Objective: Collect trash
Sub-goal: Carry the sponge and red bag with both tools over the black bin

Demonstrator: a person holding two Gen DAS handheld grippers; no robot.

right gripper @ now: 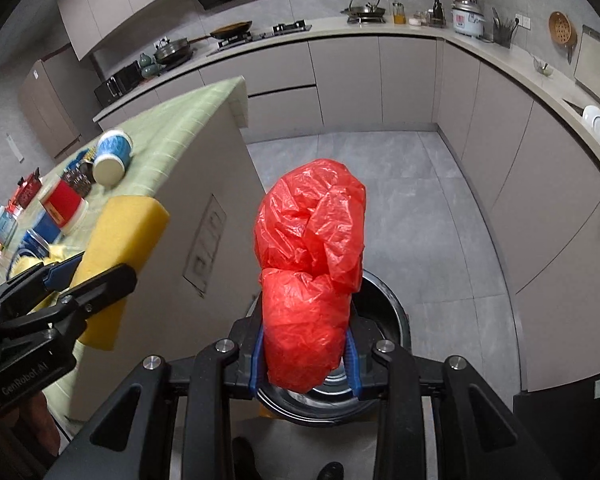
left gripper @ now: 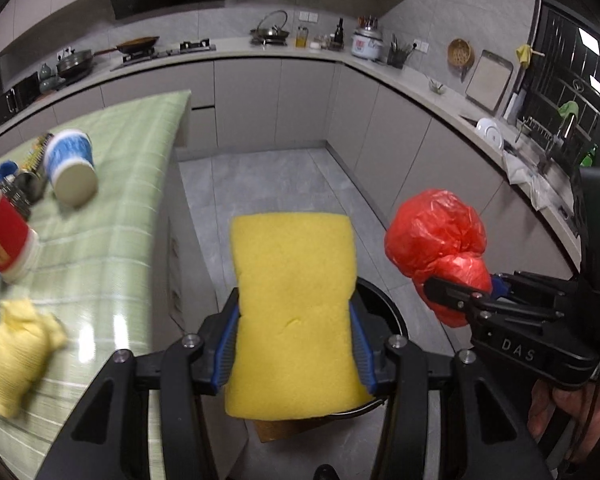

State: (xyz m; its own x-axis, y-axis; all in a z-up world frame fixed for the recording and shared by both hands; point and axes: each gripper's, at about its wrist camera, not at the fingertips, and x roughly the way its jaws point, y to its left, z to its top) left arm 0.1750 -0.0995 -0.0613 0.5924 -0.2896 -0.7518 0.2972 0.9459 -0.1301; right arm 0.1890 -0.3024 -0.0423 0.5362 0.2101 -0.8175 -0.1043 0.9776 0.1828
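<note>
Yellow sponge (left gripper: 296, 312) clamped in left hand-held gripper (left gripper: 294, 344), hiding most of black bin (left gripper: 384, 312) below. Right hand-held gripper (right gripper: 306, 356) clamped on red bag (right gripper: 310, 264). Tabletop (left gripper: 112, 216) litter blurred.

Your left gripper (left gripper: 296, 344) is clamped on the yellow sponge (left gripper: 294, 312), blue pads pressing its two sides, and the sponge stands up over the dark round bin (left gripper: 384, 308) on the grey floor. To its right your other gripper (left gripper: 460, 296) pinches a crumpled red plastic bag (left gripper: 436, 236) — held in the air (a hand shows beneath its handle). On the green-checked table (left gripper: 132, 208) at left lie a tipped blue paper cup (left gripper: 70, 166), a red carton (left gripper: 4, 236) and a yellow cloth (left gripper: 16, 356) — all blurred.
</note>
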